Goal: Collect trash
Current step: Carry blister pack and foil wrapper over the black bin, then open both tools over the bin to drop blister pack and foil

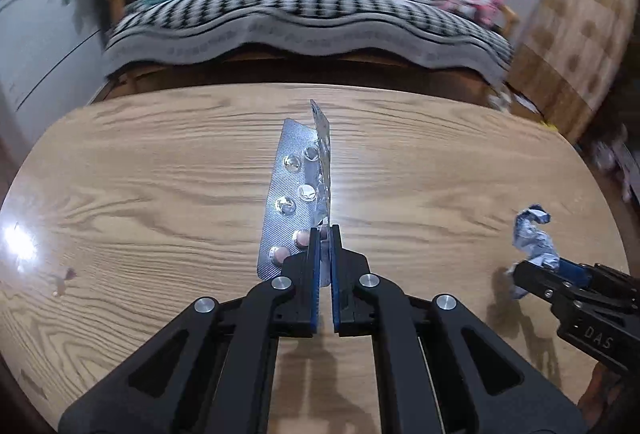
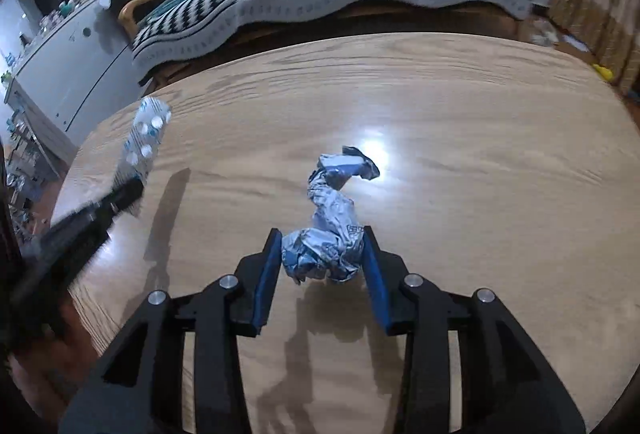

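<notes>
Trash is in both claws above the wooden bench [image 1: 160,153]. Left claw [image 1: 325,234] is clamped together on the near end of a folded silver blister pack [image 1: 294,189], which stands up off the bench surface. Right claw [image 2: 320,246] presses its blue pads on a crumpled foil wrapper [image 2: 332,226], whose twisted tail reaches toward the bench's far edge. Beyond the bench stands a sofa under a black-and-white zigzag blanket [image 1: 320,5].
</notes>
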